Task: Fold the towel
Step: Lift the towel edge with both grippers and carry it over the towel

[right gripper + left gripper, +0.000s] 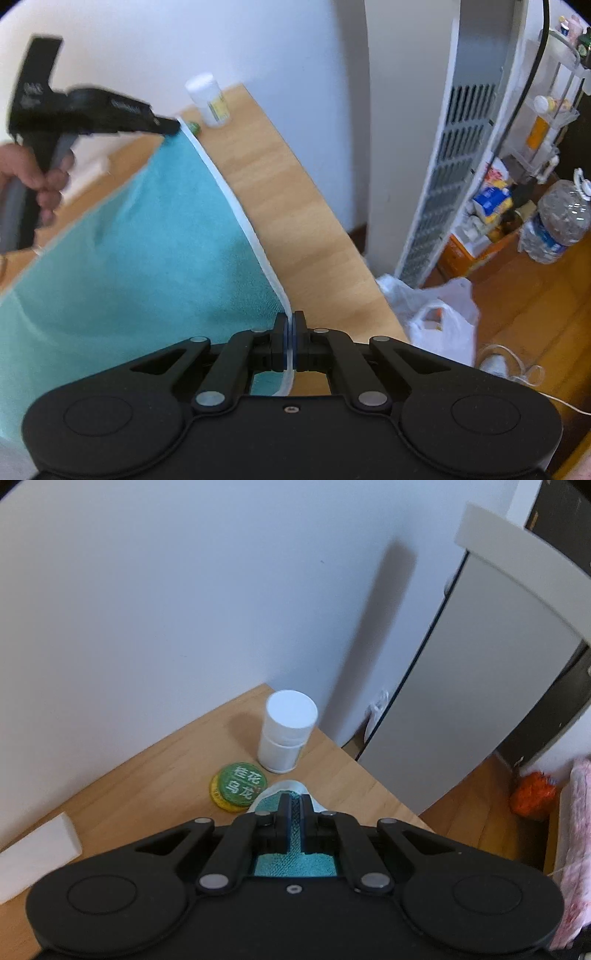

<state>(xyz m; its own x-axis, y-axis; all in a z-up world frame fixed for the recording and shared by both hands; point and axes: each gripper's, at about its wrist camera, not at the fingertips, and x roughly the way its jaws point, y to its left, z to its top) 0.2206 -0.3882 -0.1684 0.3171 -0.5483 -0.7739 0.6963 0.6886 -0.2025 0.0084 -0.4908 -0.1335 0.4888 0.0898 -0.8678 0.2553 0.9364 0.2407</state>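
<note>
The towel [147, 251] is teal terry cloth with a white hem, lifted off the wooden table [295, 221] along its right edge. My right gripper [290, 318] is shut on the hem at the near corner. In the right wrist view my left gripper [176, 126], held by a hand [44, 181], pinches the far corner of the same edge, so the hem runs taut between the two. In the left wrist view my left gripper [294, 798] is shut on the towel [291, 860], teal cloth showing between and behind its fingers.
A white lidded jar [286, 734] and a green and yellow round tin [238, 788] stand at the table's far corner, just beyond the left gripper. A white block [37, 853] lies at the left. Off the table's right edge are a white tower unit [454, 184], plastic bags [436, 317] and bottles.
</note>
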